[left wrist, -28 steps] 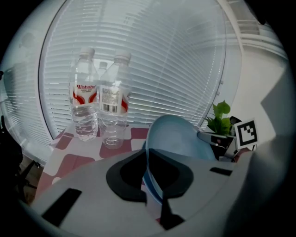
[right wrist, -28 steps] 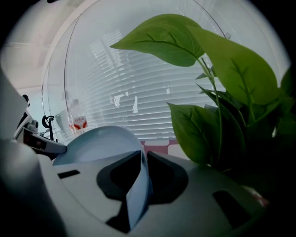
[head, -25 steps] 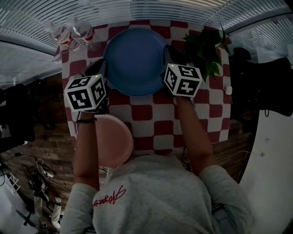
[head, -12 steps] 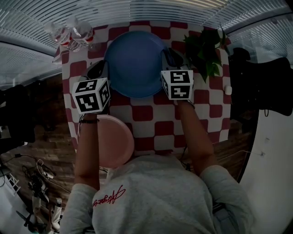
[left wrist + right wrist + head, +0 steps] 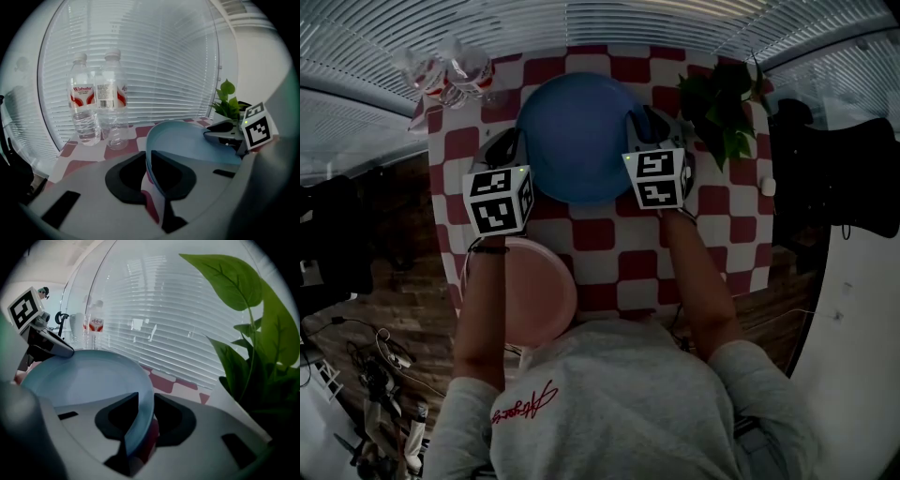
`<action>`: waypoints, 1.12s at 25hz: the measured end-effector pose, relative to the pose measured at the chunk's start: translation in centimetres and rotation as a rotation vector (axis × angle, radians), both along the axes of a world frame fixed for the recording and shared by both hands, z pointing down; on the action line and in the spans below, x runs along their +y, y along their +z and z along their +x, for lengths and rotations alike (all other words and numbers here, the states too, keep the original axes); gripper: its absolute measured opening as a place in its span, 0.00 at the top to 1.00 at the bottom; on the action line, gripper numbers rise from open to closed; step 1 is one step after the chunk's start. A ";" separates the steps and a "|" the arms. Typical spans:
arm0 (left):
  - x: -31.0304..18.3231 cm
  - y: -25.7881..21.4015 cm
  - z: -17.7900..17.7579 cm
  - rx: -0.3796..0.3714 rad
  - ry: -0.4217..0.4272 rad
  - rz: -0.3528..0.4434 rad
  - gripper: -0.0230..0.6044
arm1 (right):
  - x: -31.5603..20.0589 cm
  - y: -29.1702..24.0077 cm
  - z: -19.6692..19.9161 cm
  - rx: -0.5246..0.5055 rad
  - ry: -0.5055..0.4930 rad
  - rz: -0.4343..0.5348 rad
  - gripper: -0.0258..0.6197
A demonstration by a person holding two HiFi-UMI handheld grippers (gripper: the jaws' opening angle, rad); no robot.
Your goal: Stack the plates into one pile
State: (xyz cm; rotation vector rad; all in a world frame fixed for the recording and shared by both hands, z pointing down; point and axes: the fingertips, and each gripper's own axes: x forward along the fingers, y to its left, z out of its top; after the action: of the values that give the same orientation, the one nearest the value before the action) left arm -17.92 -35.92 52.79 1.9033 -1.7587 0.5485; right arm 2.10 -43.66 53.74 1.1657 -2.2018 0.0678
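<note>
Both grippers straddle blue plate; right apparently loosening.

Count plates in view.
2. Blue plate at the table's far middle; pink plate at its near left edge, partly under the person's left arm. Any beneath either would be hidden.

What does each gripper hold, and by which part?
The left gripper grips the blue plate by its left rim; right gripper, jaws just opening, straddles the right rim.
</note>
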 end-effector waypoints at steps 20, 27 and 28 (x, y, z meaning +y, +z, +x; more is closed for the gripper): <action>2.4 -1.3 -0.2 -0.025 0.002 0.083 0.71 | 2.0 0.0 1.1 -0.140 0.052 -0.021 0.69; 3.0 0.4 -0.2 0.126 -0.008 -0.003 0.64 | 3.2 0.8 2.2 -0.160 0.094 -0.108 0.67; 3.0 0.6 -0.2 0.136 -0.010 -0.009 0.64 | 3.4 1.0 2.1 -0.166 0.092 -0.125 0.67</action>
State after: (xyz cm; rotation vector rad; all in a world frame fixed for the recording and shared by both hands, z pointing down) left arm -18.09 -32.92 53.34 1.8779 -1.6752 0.4125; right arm 4.16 -40.29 54.71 1.2285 -2.2495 0.3481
